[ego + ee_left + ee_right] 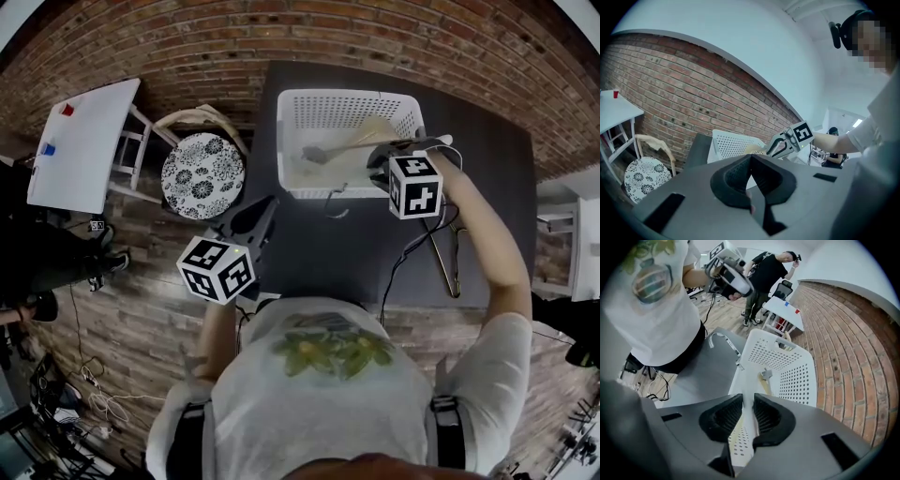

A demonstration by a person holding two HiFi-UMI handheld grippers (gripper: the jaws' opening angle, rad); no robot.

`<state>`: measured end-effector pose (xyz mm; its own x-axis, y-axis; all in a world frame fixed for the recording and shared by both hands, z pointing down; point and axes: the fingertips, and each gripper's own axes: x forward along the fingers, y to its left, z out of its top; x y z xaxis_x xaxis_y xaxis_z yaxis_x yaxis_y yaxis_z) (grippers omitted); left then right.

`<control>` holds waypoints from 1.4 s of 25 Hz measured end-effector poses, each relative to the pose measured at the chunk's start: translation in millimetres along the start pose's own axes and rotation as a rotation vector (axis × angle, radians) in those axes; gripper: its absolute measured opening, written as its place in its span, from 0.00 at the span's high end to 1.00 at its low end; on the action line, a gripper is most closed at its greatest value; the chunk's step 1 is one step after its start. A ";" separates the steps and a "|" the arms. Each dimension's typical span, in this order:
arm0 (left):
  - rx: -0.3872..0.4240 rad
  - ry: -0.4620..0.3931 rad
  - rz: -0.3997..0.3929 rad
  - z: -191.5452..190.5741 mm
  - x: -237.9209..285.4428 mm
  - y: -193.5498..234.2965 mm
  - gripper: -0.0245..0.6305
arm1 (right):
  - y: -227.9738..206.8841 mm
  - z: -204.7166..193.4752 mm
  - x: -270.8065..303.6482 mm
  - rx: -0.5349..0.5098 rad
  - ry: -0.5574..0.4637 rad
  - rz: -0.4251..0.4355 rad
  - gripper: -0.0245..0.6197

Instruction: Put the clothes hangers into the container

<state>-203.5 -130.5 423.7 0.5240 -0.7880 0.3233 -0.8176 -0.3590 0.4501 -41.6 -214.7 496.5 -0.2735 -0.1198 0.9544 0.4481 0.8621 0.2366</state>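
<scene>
White shirt (328, 403) of the person fills the bottom of the head view. Both grippers reach out past it over the dark table (309, 248).

Left gripper (750, 158): jaws clenched tip to tip, nothing between them. It is held low at the table's near left edge, well apart from the white perforated basket (349, 93). Judged idle, parked there to leave the basket mouth free.

Right gripper (748, 397): pointed steeply down over the basket's near right corner. Its jaws stand close together, grasping the pale arm of a wooden hanger (361, 138), which fills the narrow gap. The hanger's hook end already lies down inside the basket, and the held arm slants up toward the rim. Gripping at one arm end probably lets the hook end go in first, so the long piece fits within the walls.

Second wooden hanger (453, 267) lies on the table, out to the right and nearer the person than the basket. It is not yet in the container, and sits where the right gripper could reach it.

Small metal hook (723, 339) rests on the table just beside the basket's near wall. What it belongs to is unclear from these views.
</scene>
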 end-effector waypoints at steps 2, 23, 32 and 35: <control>-0.002 0.002 0.001 -0.4 1.0 1.0 0.92 | -0.1 0.1 2.3 0.025 -0.021 0.007 0.81; 0.044 -0.004 -0.074 5.1 -4.3 -20.4 0.92 | -2.4 41.1 -126.1 0.437 -0.529 -0.556 0.91; 0.080 0.017 -0.173 -5.4 -8.7 -54.9 0.92 | 54.8 79.9 -125.2 1.183 -1.077 -0.574 0.91; 0.090 0.044 -0.213 -17.0 -10.8 -68.8 0.92 | 75.4 94.6 -104.4 1.337 -1.145 -0.527 0.91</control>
<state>-148.8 -88.8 403.3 0.6952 -0.6676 0.2663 -0.7045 -0.5594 0.4368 -59.8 -90.6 397.5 -0.7787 -0.6150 0.1242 -0.6069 0.6881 -0.3977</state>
